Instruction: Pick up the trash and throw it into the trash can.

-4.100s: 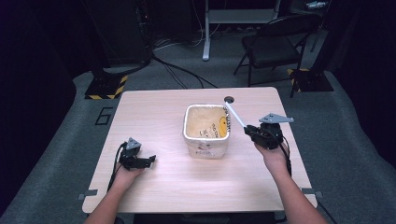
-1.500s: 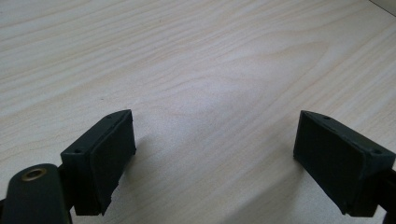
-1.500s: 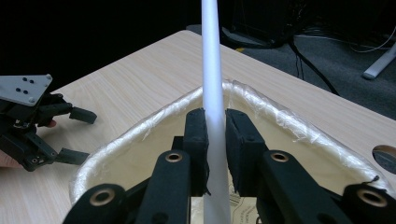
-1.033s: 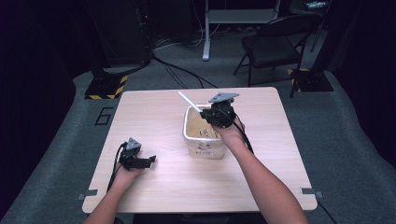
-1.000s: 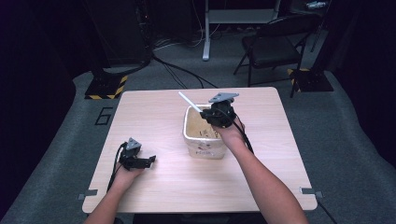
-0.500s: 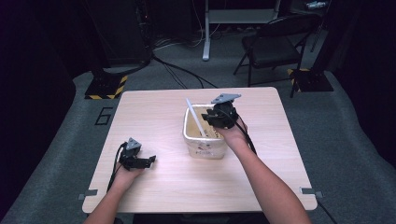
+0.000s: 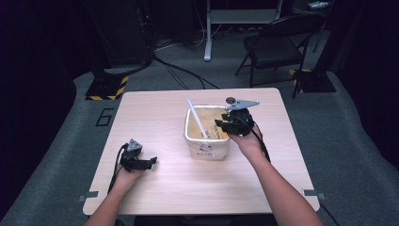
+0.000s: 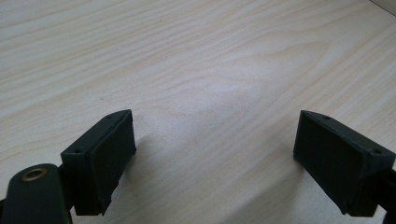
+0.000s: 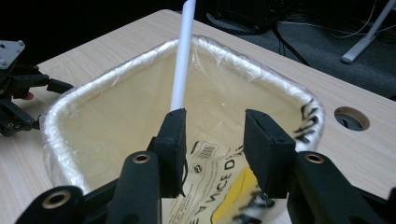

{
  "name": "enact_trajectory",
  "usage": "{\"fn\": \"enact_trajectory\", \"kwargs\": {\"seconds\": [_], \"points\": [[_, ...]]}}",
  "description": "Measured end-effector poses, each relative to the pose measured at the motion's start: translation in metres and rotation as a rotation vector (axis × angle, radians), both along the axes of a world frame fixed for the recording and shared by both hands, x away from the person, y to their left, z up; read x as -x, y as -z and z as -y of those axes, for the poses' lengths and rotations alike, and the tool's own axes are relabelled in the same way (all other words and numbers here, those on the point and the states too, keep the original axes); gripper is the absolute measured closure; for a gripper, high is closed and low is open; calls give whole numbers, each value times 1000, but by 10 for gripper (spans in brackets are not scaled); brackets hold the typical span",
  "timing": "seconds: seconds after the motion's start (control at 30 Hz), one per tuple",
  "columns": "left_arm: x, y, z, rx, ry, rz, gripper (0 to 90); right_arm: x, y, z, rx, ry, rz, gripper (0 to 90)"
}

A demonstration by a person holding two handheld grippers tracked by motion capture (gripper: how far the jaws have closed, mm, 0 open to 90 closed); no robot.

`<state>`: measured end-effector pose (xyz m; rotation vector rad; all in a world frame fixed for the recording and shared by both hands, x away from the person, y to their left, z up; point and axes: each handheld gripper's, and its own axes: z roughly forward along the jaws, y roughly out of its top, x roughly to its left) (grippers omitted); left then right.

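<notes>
Two forearms in from the near edge of one pale wooden desk (image 7: 164,188), one pair of tongs in each hand. Nearest, the left tongs (image 7: 149,163) low over bare wood near the front left corner, jaws spread wide with nothing between them, same spot as four seconds back. Further in, mid-desk, one bin (image 7: 207,150) lined with a clear plastic bag, yellow-and-black print showing inside. Over its right rim, the right tongs (image 7: 219,124), jaws parted, one white stick (image 7: 196,117) standing just past the left jaw; whether touching, cannot tell. Stick leaning on the far-left rim, lower end down in the bin, top poking out above. Four seconds ago: right tongs off to the bin's right, stick pinched and held out. Half a second ago: stick already tipped into the bin. Beyond the bin, one round cable hole (image 7: 230,100) in the desktop. Farthest back, one folding chair (image 7: 273,47) on the grey carpet.
</notes>
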<state>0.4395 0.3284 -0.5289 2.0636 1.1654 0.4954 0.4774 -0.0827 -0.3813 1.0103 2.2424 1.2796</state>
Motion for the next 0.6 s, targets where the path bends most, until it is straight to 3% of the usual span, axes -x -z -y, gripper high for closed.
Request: {"fn": "enact_trajectory", "kwargs": {"seconds": [0.6], "points": [[0,0,0,0,0,0,124,23,9,46,-15,71,31,524]]}}
